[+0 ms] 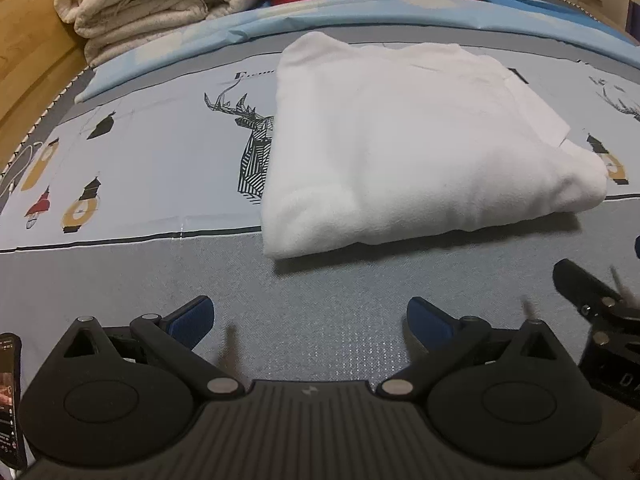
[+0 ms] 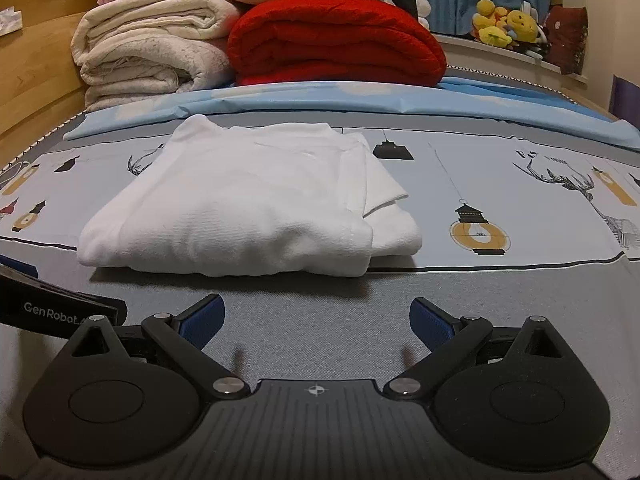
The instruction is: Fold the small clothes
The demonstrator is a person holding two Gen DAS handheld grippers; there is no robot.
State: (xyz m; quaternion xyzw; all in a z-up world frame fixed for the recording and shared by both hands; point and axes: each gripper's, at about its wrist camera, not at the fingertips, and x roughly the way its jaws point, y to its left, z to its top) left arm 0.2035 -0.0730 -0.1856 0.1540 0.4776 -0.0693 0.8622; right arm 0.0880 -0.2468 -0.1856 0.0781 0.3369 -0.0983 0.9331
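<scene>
- Well, the white garment (image 1: 420, 148) lies folded into a thick, roughly square bundle on the printed sheet (image 1: 160, 160); a thinner layer pokes out along its right edge, seen best from the right wrist (image 2: 384, 188).
- Its near edge rests just over the line where the pale printed band meets the grey band (image 2: 320, 320) of the bed cover; it partly hides a printed stag (image 1: 252, 148) on its left.
- Both tools sit low over the grey band, short of the bundle and apart from it.
- Left gripper (image 1: 310, 320): jaws spread wide with nothing between them; the blue pads (image 1: 192, 320) face each other across bare grey cloth.
- Right gripper (image 2: 318, 320): likewise released, fingers splayed, nothing held; its black body shows at the right edge of the left view (image 1: 600, 308).
- Part of the left tool, marked "GenRobot", enters the right view at its left edge (image 2: 60, 304).
- Behind the garment a light blue sheet (image 2: 360, 100) crosses the bed; on it stand a rolled cream blanket (image 2: 148, 56) and a folded red blanket (image 2: 336, 40), side by side and touching.
- Plush toys (image 2: 504, 24) sit on a ledge far right; a wooden headboard (image 2: 36, 64) runs along the left; a phone (image 1: 10, 400) shows at the left view's lower left corner.
</scene>
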